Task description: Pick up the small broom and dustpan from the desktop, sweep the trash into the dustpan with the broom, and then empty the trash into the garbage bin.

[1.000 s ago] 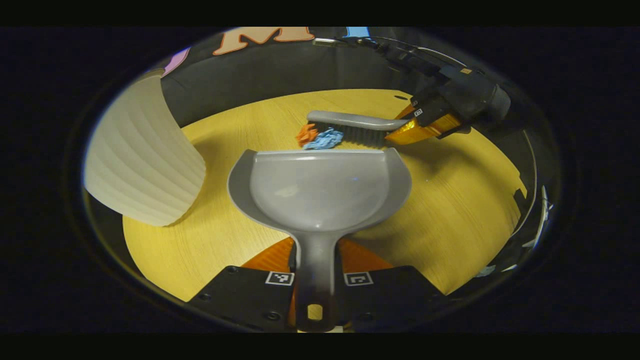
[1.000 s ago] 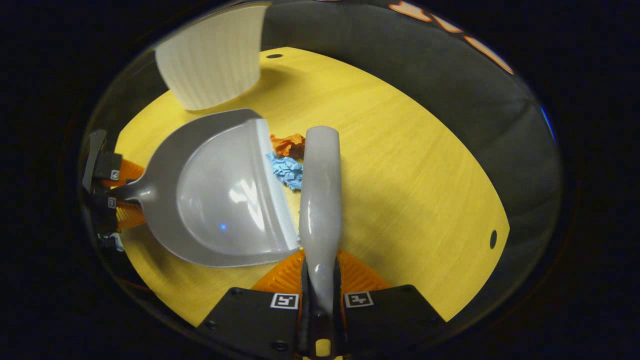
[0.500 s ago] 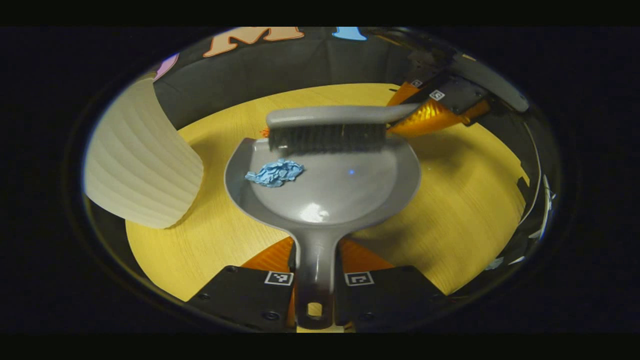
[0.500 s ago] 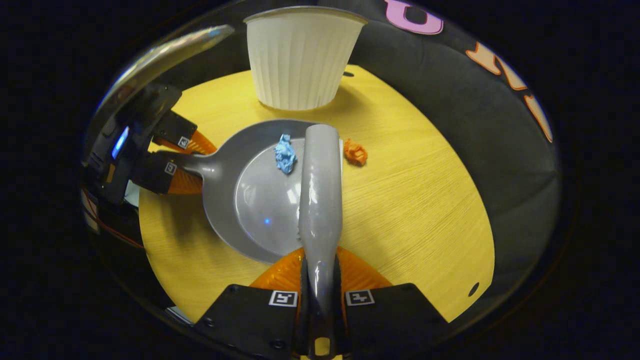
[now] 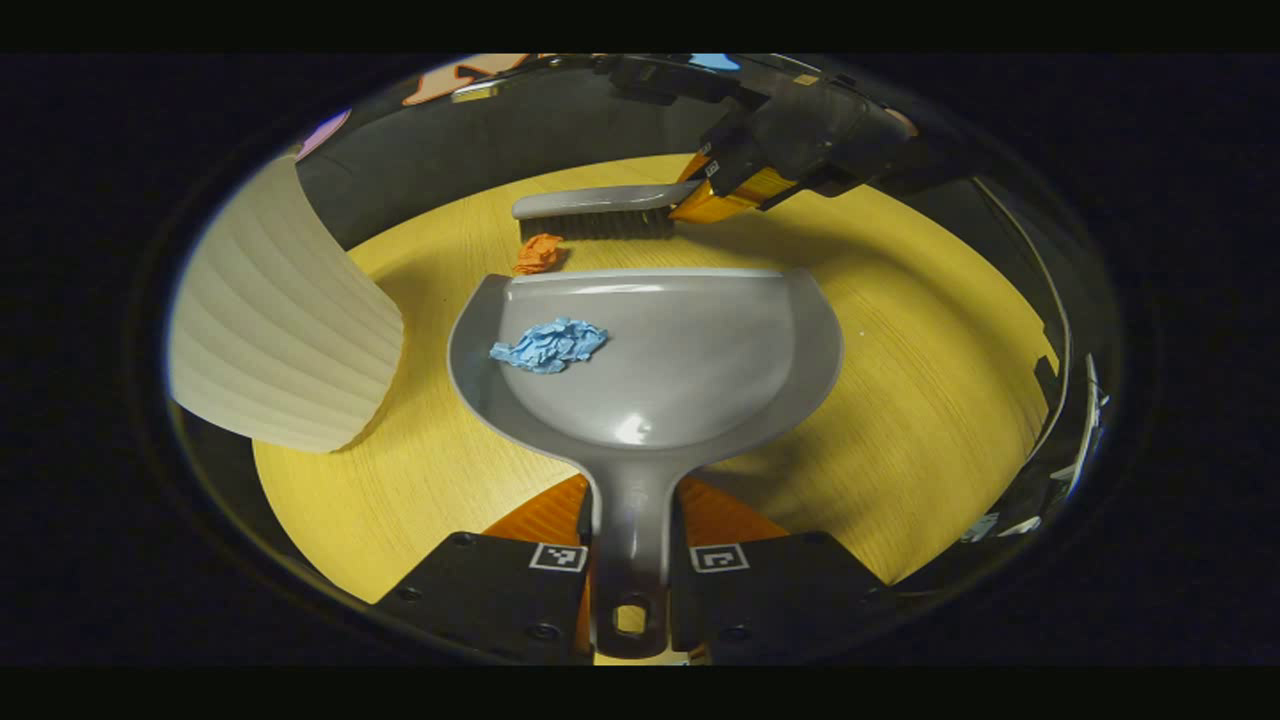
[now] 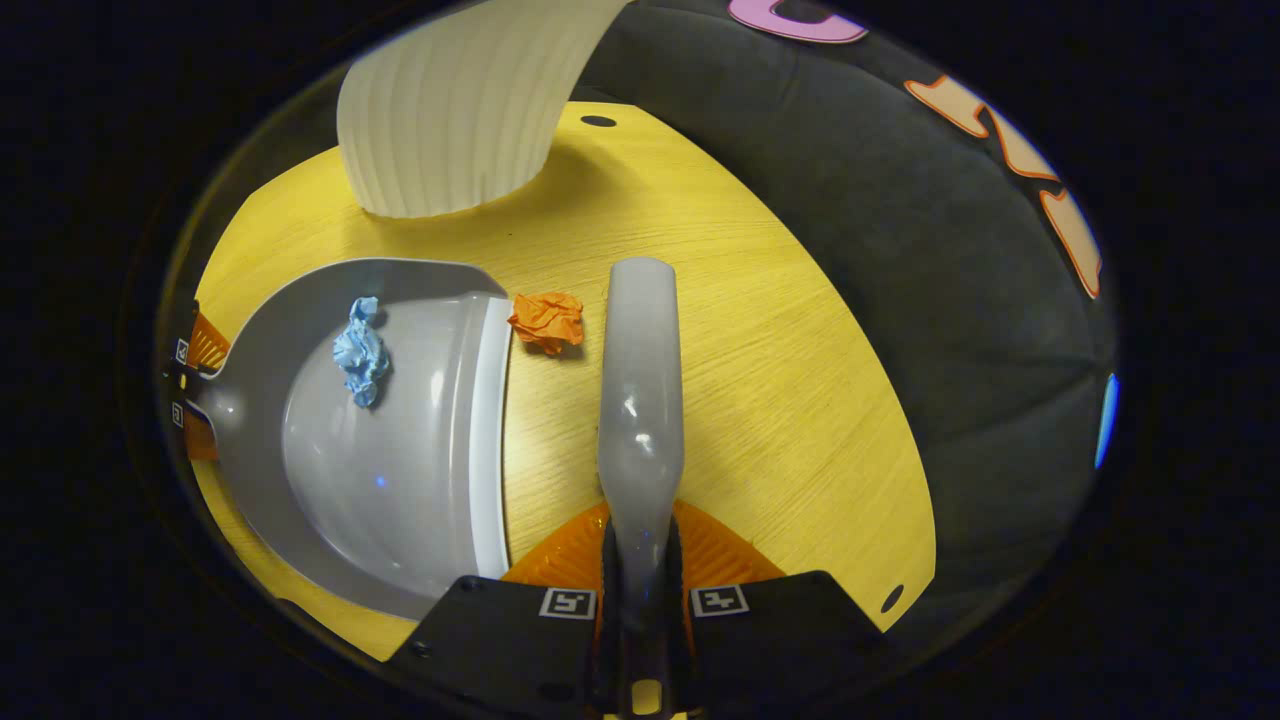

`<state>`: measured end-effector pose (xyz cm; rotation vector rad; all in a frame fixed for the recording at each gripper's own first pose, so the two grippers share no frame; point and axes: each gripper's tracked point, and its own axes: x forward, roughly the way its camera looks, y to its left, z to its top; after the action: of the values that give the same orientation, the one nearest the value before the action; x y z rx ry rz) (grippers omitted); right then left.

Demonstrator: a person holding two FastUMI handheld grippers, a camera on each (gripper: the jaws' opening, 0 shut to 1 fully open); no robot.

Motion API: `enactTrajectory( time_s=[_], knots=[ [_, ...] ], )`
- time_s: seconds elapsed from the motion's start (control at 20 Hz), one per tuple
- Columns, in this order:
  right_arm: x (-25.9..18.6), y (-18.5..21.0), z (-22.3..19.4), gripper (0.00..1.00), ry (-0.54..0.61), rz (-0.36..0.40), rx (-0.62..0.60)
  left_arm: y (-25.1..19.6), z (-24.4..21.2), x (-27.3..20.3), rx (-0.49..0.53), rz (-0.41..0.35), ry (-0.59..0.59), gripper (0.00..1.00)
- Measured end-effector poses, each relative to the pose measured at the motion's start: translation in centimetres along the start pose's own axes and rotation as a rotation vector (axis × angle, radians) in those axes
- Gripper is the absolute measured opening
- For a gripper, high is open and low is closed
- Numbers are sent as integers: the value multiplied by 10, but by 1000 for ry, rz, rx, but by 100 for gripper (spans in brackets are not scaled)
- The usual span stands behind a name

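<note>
Yellow wood-grain tabletop (image 5: 900, 400) carries everything in play. Largest item is the ribbed white garbage bin (image 5: 285, 340), standing just left of the dustpan. I hold the grey dustpan (image 5: 660, 370) flat on the tabletop with the left gripper (image 5: 632, 560), clamped on its handle. The right gripper (image 6: 642, 590) is clamped on the grey hand broom (image 6: 640, 370).

Change over the last second: one stroke carried the blue paper wad (image 5: 548, 345) from the tabletop into the pan, where it now lies on the left side. The broom, over the pan mouth half a second ago, has since moved back beyond the lip and sits with bristles down past it. The orange paper wad (image 5: 538, 253) missed the pan; it rests on the tabletop just outside the lip's left corner, beside the broom tip.

Status, in my judgement: sweeping is half complete. A second stroke, started behind the orange wad and aimed at the pan mouth, is required before emptying into the bin.
</note>
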<state>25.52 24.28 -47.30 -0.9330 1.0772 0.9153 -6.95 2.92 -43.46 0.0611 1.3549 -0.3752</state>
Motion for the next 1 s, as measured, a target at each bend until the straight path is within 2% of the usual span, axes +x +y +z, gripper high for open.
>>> enactTrajectory(
  time_s=[0.1, 0.2, 0.35, 0.45, 0.6, 0.7, 0.85, 1.0],
  knots=[
    [-4, 11, 6, 20, -25, 37, -57, -4, 1, -2, -14, -3, 12, 23],
    [-19, 38, 7, 20, -57, 151, -123, -2, 1, -5, -10, -6, 13, 23],
    [-38, 61, 1, 20, -72, 240, -169, -3, -1, -2, -1, -11, 5, 24],
    [-53, 63, 5, 19, -109, 291, -87, -2, 2, -3, 4, -5, -21, 23],
    [-79, 57, 13, 20, -246, 312, 116, -2, 10, -3, -18, 13, -113, 23],
    [-94, 38, 5, 20, -322, 284, 265, -1, 14, -6, -32, 48, -164, 23],
    [-108, 6, -32, 20, -394, 253, 469, -2, 26, -11, -45, 96, -264, 22],
    [-103, -3, -93, 20, -405, 204, 596, 3, 33, -9, -19, 153, -381, 20]
  ],
)
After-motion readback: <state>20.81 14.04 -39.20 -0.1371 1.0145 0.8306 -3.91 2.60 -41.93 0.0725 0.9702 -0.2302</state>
